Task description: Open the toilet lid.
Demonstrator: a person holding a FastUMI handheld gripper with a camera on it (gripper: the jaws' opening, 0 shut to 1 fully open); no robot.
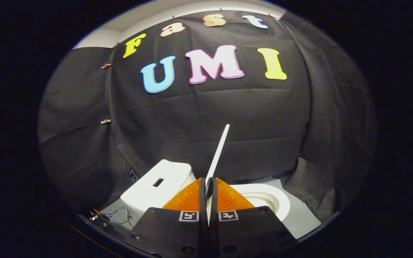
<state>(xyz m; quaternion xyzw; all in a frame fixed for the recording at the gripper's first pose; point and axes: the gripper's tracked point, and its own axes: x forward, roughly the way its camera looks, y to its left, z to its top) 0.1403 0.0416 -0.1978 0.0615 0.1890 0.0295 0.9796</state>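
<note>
Jaws: the gripper (208, 190) is nearly closed, both fingers pinching the thin edge of the toilet lid (219, 150).
Lid: raised edge-on, long axis tilting up and away, between tank (158, 186) and bowl (267, 200).

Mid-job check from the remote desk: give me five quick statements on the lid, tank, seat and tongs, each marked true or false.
1. The tongs are shut on the toilet lid. True.
2. The lid lies flat over the bowl. False: it is lifted, seen edge-on, rising up from between the fingers.
3. The toilet tank sits on the left finger's side. True.
4. The toilet seat is covered by the lid. False: its ring is uncovered, on the right finger's side.
5. Loose wires lie on top of the tank. False: they lie on the floor beside it.
</note>
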